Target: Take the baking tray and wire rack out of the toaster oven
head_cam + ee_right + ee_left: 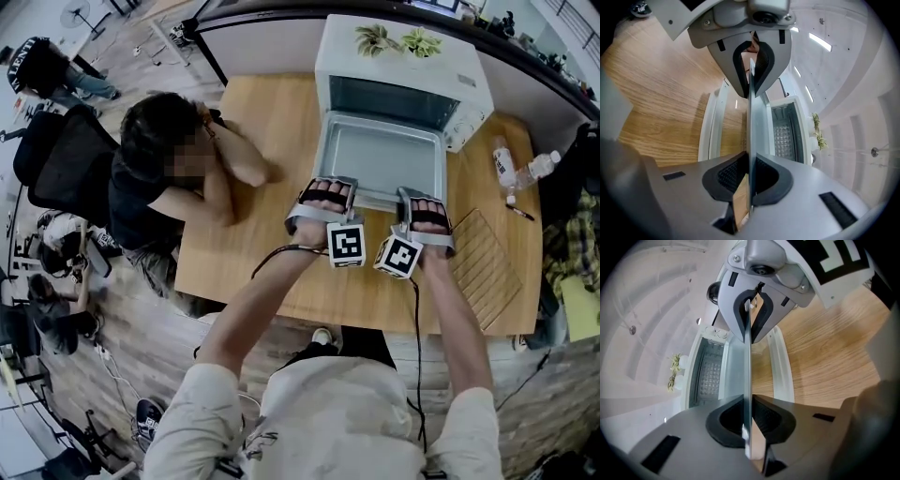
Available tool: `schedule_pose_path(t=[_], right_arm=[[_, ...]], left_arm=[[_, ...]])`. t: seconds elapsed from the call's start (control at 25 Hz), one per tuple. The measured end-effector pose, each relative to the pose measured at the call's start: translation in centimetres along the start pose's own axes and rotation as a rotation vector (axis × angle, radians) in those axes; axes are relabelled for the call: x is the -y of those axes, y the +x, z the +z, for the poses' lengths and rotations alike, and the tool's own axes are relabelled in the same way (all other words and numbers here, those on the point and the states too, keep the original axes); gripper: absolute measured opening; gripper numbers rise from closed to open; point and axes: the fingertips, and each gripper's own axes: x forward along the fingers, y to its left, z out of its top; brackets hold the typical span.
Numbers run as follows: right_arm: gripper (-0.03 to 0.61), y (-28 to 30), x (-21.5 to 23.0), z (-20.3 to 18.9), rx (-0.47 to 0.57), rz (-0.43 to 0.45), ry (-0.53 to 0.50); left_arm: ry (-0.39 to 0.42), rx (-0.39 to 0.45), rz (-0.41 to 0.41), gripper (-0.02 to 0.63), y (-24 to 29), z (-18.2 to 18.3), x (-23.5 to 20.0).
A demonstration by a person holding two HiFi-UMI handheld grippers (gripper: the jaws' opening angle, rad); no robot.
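- Grips the baking tray point(380, 155) at the left of its near rim with the left gripper point(328, 190), jaws clenched on the thin metal edge
- Does the same at the right of that rim with the right gripper point(424, 202), pads likewise squeezed on the edge, nothing else between them
- Holds both grippers side by side, near each other, pointing away and down toward the toaster oven point(403, 70)
- From the left gripper view, edge-on: tray point(748, 362) as a narrow line running from the near jaws up to the right gripper point(752, 315) at the top
- From the right gripper view, the mirror of that, with the left gripper point(752, 70) at the top of the line
- Tray pulled out in front of the oven's mouth and held level above the door point(780, 366) — door dropped open, table wood showing through its glass
- Inside the oven, seen past the tray: a dimpled back wall, too dark to tell more
- Flat on the table point(253, 122) to the right of the right gripper, apart from the tray: wire rack point(483, 255)
- On top of the oven: two small plants point(398, 40)
- Far right on the table: a clear bottle point(538, 169) on its side
- At the table's left edge: a person point(178, 150) leaning forward, head on folded arms
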Motion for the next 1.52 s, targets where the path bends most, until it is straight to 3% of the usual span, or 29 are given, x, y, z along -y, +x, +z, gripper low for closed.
schedule_pose_path(t=[0.52, 0.8, 1.08, 1.24, 1.52], right_arm=[[0.051, -2.6, 1.0, -1.3, -0.031, -0.023, 0.008], [0.051, -5.0, 1.0, -5.6, -0.113, -0.039, 0.043], [0.052, -10.0, 0.5, -14.1, -0.301, -0.061, 0.096], [0.052, -14.2, -0.9, -20.2, -0.445, -0.062, 0.157], [0.052, -20.6, -3.4, -27.5, -0.611, -0.063, 0.231]], left_arm=[[0.016, 0.028, 0.021, 0.040, -2.3, 1.8, -1.0], [0.068, 0.119, 0.022, 0.041, -2.7, 6.5, -0.8], [0.148, 0.309, 0.026, 0.041, -3.8, 16.1, -0.3], [0.230, 0.457, 0.021, 0.041, -5.3, 23.4, 0.6], [0.308, 0.624, 0.009, 0.041, -8.5, 32.6, 3.1]])
